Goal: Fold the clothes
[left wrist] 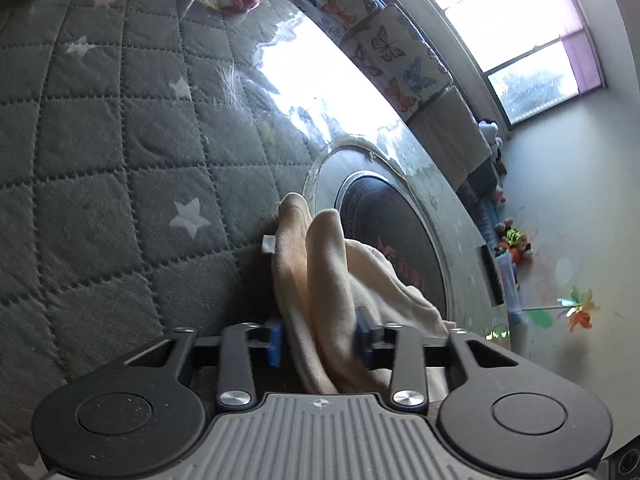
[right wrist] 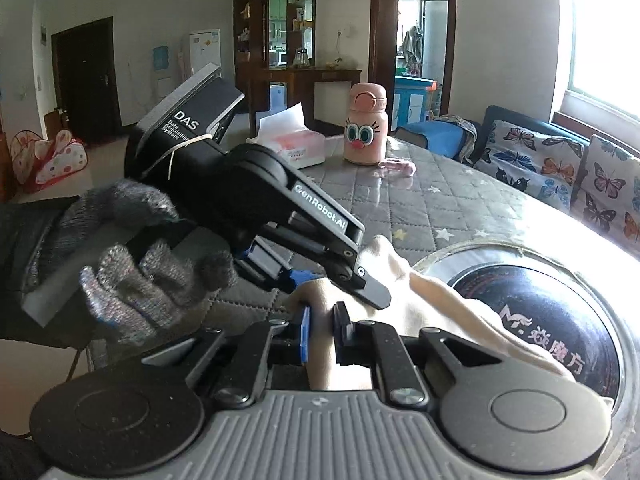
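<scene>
A cream garment (left wrist: 320, 264) lies bunched on the grey quilted star-patterned table cover (left wrist: 120, 140), partly over a round black hotplate (left wrist: 392, 232). In the left wrist view my left gripper (left wrist: 320, 338) is shut on a thick fold of it, with a blue pad on each side. In the right wrist view my right gripper (right wrist: 323, 330) is shut on a narrower fold of the same cream garment (right wrist: 448, 304). The left gripper (right wrist: 352, 280), held by a grey-gloved hand (right wrist: 140, 264), grips the cloth just beyond the right one. The garment's full shape is hidden.
A pink cartoon-faced bottle (right wrist: 366, 132), a tissue box (right wrist: 292, 144) and a small pink item (right wrist: 396, 168) stand at the table's far end. The hotplate (right wrist: 560, 312) is set into the table. A sofa with butterfly cushions (right wrist: 540, 152) runs along the window side.
</scene>
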The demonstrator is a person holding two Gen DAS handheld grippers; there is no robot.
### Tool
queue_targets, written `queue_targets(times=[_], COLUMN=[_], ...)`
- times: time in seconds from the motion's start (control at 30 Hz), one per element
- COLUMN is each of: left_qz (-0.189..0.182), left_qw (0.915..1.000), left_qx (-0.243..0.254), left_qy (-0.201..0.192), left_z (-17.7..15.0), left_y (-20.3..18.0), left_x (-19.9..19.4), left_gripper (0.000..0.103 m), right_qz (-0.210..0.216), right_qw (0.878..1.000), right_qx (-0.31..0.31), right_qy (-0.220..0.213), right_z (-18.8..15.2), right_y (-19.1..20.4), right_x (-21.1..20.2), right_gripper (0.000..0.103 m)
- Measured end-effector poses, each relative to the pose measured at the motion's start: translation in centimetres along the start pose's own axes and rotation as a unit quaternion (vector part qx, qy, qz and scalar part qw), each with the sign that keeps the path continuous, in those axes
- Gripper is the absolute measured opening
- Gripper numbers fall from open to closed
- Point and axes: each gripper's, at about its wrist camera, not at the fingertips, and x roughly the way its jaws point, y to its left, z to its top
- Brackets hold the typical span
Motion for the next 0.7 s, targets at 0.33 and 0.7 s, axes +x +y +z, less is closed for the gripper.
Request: queue_targets(times=[0.33, 0.7], left_qz=[0.01, 0.018], left_qw=[0.9998, 0.9992], left_qx=[0.016, 0.033], left_qy=[-0.008, -0.009], left_z=[0.0, -0.1], left_y=[0.4, -0.3], left_x=[-0.4, -0.2], left_gripper=[0.014, 0.015], right_qz=[-0.027, -0.188], right_qw=[0.998, 0.965], right_qx=[0.064, 0.182], right_qy=[0.004, 0.036], right_z=[-1.5, -6.3], right_y=[-3.0, -12.3], right_x=[-2.0, -3.7], right_gripper=[0.02, 0.038])
